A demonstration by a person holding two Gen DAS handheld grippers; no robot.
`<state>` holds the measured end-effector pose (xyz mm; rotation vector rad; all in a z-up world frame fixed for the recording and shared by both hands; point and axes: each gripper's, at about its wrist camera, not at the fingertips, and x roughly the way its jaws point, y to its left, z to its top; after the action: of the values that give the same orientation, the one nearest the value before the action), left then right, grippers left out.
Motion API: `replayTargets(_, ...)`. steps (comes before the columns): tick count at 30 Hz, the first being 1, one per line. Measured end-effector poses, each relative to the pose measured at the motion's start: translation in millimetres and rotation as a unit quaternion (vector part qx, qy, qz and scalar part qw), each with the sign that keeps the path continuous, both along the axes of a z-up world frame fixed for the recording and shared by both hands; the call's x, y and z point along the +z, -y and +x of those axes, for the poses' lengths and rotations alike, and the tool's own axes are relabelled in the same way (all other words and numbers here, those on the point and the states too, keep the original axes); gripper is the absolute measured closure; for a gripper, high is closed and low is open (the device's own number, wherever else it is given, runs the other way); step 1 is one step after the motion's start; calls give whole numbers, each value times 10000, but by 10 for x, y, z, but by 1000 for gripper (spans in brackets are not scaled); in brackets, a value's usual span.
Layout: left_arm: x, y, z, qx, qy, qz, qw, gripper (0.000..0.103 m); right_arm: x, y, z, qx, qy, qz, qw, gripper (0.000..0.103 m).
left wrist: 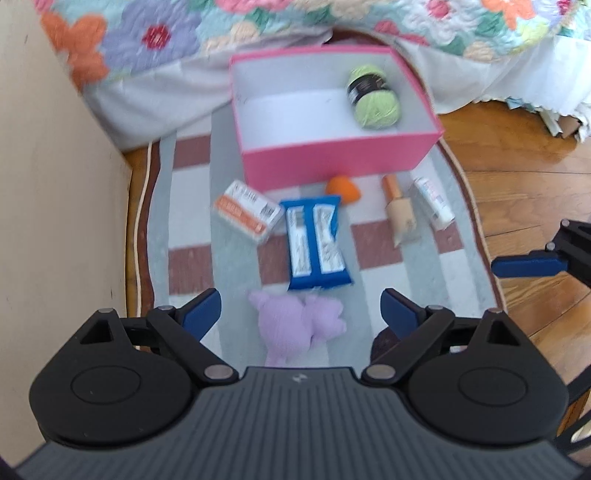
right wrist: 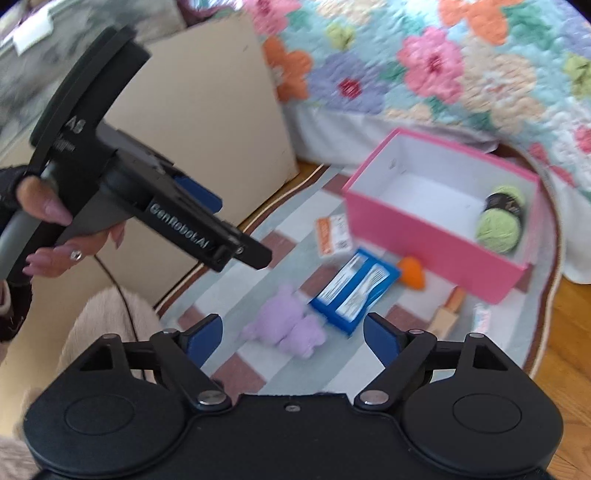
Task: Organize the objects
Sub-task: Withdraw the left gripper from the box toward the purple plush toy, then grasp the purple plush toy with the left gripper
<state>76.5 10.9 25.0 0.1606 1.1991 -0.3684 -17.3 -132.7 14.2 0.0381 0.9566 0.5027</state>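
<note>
An open pink box stands on a striped rug and holds a green yarn ball. In front of it lie an orange-and-white carton, a blue packet, an orange sponge, a foundation bottle, a white tube and a purple plush toy. My left gripper is open and empty just above the plush. My right gripper is open and empty, also near the plush.
A bed with a floral quilt stands behind the box. A beige cabinet side is at the left. Wooden floor lies right of the rug. The other gripper's finger shows at right.
</note>
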Motion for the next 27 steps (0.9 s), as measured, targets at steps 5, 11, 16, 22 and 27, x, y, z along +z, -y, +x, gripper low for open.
replayTargets(5, -370, -171, 32, 146, -213, -233, 9994, 8, -382, -199, 90, 317, -3, 19, 9995, 16)
replayTargets(11, -810, -192, 167, 171, -348, -405, 9984, 11, -852, -310, 290, 189, -211, 60, 9996, 17)
replayTargets(16, -1218, -217, 235, 339, -528, -267, 9977, 12, -1236, -353, 388, -36, -675, 173, 9976, 17)
replayTargets(22, -1561, -316, 209, 570, -823, -546, 9935, 20, -1533, -431, 456, -225, -1021, 498, 9933, 17)
replayTargets(27, -1700, -376, 128, 757, -999, -938, 9877, 45, -1739, -466, 499, -375, -1119, 829, 9895, 24)
